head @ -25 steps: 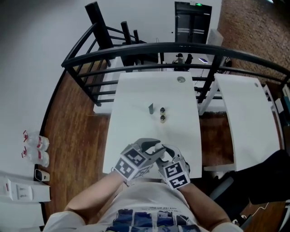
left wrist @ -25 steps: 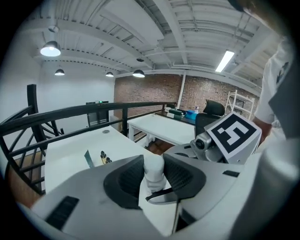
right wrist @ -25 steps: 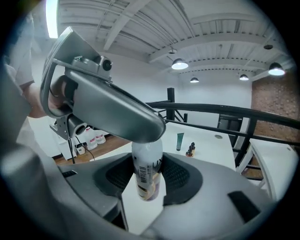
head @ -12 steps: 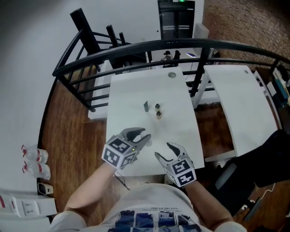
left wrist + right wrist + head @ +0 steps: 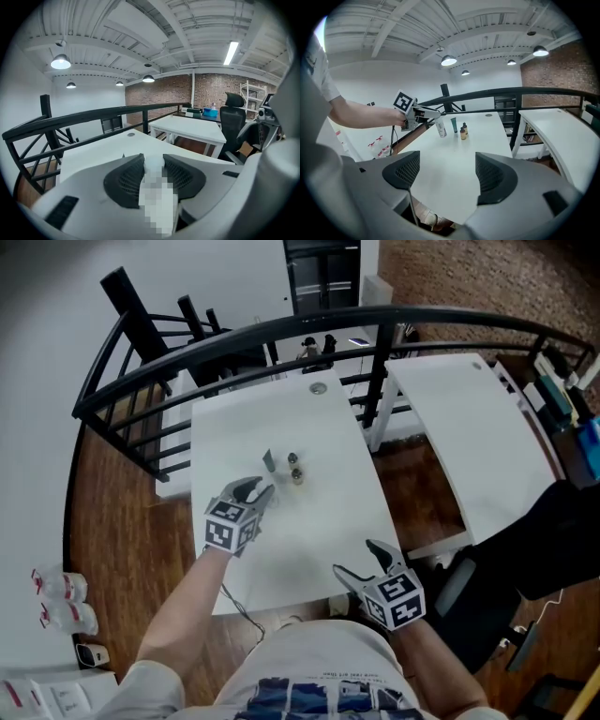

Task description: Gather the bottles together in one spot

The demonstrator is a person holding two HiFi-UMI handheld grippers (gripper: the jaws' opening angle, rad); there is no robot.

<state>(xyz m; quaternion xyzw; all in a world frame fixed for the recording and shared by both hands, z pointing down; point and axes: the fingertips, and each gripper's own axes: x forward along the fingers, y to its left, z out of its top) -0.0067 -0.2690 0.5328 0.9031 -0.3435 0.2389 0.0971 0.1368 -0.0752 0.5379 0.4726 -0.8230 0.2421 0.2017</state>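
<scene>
Steep overhead view, two low views, same table (image 5: 319,517)

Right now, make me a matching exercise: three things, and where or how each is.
Things: 1 white plastic bottle; 2 slim green tube; 3 right tool.
States: A open, empty; B gripped in the left tool; C standing on the white table beside two small amber bottles.
Pairs: 1-B, 2-C, 3-A. The right tool's jaws have just been opening, with nothing between them.

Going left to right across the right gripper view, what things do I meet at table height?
left tool holding the white bottle → green tube → pair of small brown bottles → second white table
</scene>
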